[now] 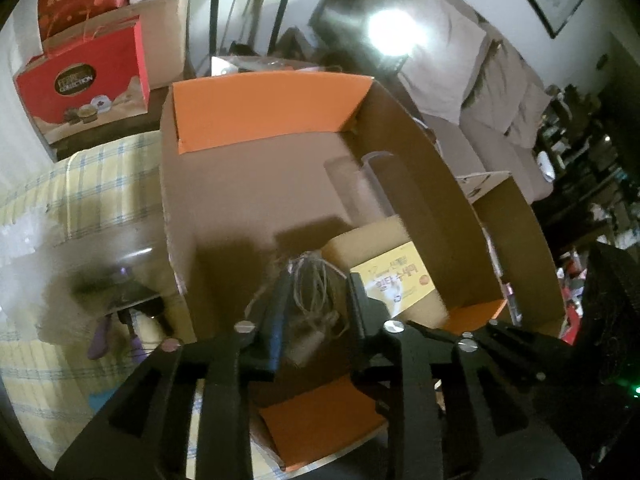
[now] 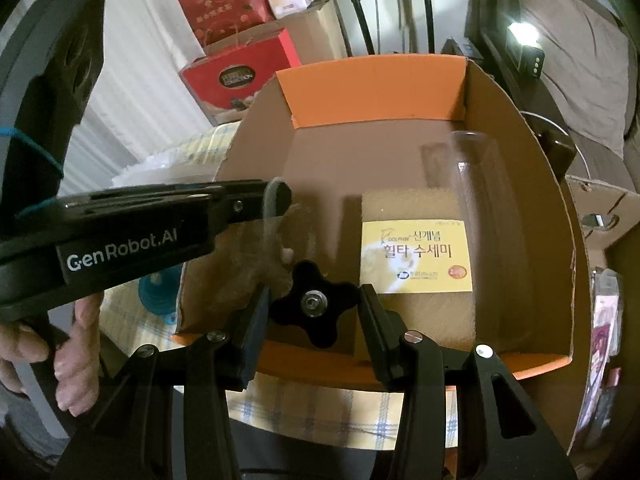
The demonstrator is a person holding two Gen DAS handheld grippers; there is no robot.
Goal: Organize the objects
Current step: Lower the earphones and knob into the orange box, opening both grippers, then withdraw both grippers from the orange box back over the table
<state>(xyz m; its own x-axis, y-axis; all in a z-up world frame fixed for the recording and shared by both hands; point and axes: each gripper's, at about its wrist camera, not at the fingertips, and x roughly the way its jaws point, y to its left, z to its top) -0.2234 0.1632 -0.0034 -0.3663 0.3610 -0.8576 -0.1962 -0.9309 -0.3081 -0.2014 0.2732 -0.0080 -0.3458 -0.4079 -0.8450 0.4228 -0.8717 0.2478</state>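
Hanging between the fingers of the left gripper [image 1: 316,304], a coiled cable bundle [image 1: 316,300] is over the near part of the cardboard box [image 1: 256,184]; I think the fingers pinch it, but the blur leaves doubt. It is held low, probably to set it beside the sponge pack [image 2: 416,256] and the clear tube [image 2: 480,200]. The right gripper [image 2: 316,320] waits open at the box's near edge.

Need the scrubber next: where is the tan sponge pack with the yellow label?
The tan sponge pack with the yellow label lies inside the orange-flapped cardboard box, right of centre, beside the clear plastic tube.
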